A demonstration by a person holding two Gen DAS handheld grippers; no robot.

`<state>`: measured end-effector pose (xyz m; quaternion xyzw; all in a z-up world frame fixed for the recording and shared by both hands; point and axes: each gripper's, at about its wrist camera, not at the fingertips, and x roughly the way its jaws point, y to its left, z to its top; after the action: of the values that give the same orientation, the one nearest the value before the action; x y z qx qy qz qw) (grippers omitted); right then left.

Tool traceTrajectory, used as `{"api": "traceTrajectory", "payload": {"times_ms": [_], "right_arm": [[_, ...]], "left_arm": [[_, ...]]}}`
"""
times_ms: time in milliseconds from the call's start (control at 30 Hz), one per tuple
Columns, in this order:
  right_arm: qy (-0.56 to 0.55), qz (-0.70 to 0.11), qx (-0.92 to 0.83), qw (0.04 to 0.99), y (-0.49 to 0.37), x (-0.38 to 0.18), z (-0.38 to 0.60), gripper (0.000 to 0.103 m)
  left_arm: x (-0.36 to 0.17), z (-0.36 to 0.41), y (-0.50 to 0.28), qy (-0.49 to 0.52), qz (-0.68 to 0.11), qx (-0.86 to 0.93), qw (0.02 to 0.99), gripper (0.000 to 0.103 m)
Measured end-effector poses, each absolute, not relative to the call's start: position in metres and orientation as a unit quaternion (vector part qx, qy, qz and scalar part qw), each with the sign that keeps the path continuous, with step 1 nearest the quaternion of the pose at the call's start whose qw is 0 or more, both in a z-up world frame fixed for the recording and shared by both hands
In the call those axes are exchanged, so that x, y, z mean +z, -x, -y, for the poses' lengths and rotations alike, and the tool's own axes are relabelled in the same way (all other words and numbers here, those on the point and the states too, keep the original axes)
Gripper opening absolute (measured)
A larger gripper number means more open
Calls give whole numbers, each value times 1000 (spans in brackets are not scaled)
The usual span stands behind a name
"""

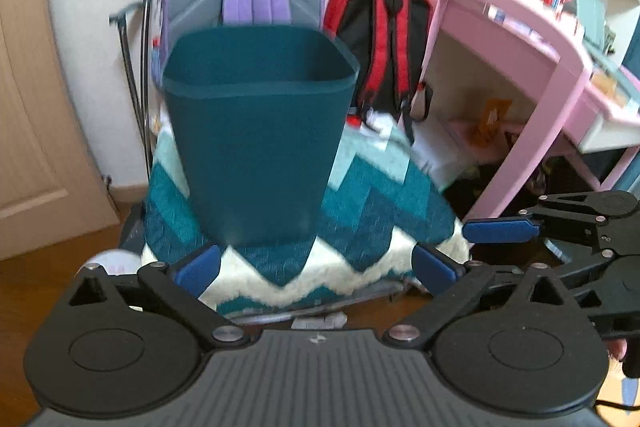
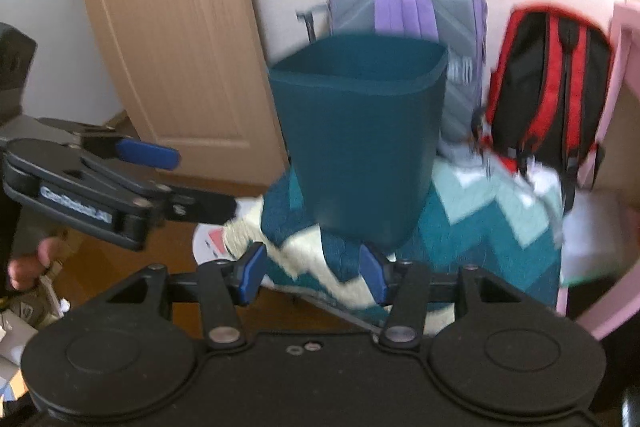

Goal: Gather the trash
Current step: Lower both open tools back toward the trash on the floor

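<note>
Bin (image 1: 256, 143), smooth teal plastic, tapered, upright on fuzzy zigzag blanket (image 1: 352, 211), just beyond left gripper (image 1: 316, 267) and right gripper (image 2: 314, 275), both spread open, nothing between pads.

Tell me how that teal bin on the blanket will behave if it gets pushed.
The teal bin tapers to a narrow base on a soft zigzag blanket, so it probably tips easily. It looks like stiff plastic, likely light; whether anything lies inside cannot be seen.
</note>
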<state>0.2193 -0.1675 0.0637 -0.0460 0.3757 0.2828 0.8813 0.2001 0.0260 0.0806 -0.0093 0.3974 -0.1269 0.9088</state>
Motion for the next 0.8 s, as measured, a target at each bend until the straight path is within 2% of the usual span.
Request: {"api": "traceTrajectory", "payload": {"times_ms": [600,800], "right_arm": [[22,-564,237,791,-259,-184,174,52],[28,-609,213,764,-273,-255,174,52]], "left_arm": [[-170,-39,-242,-72,-565,-139,810,102],[-232,-43,-259,-113,-600,-164,774,102]]}}
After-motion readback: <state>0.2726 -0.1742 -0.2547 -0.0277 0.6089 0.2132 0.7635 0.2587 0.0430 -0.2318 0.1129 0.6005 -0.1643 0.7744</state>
